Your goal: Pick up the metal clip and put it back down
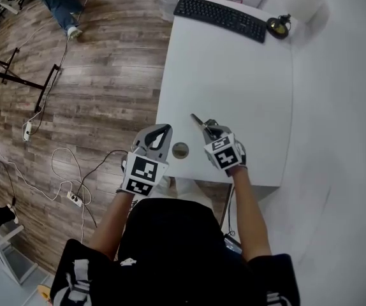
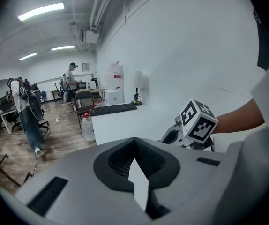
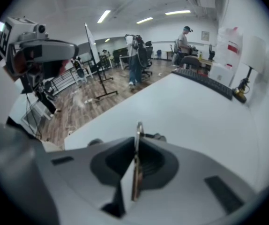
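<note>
1. Right gripper (image 1: 207, 127) (image 3: 138, 139): the claw pinches the metal clip (image 1: 197, 120) (image 3: 136, 163). The clip is held edge-on between the pads, above the table (image 1: 234, 75), with its tip jutting toward 11 o'clock. Risk: the clip is thin and the grip narrow. If the jaws part before the clip touches the top, it would likely drop, bounce or skid.
2. Left gripper (image 1: 159, 136) (image 2: 134, 142): the claw is pressed together with nothing in it. It sits at 9 o'clock of the right gripper, over the table's near-left corner. Risk: it has no evident part in the set-down, and drifting toward 3 o'clock could knock the other gripper.
3. Grommet hole (image 1: 180, 150): this round opening in the tabletop lies between the two grippers, at 9 o'clock of the right one. Risk: a clip let go nearby could catch on its rim or fall through.
4. Near table edge (image 1: 221, 182): at 6 o'clock, just behind both grippers. The left edge (image 1: 162, 94) runs along 9 to 10 o'clock. Risk: a clip set down close to either edge could slide off onto the wooden floor (image 1: 94, 75), among the cables (image 1: 62, 164).
5. Open room: the white top is bare from 11 to 1 o'clock. This is judged the safest ground for the set-down.
6. Far end: the keyboard (image 1: 221, 16) is at 12 o'clock and a small dark object (image 1: 277, 26) at 1 o'clock. Both are well apart from the clip and judged no obstacle.
</note>
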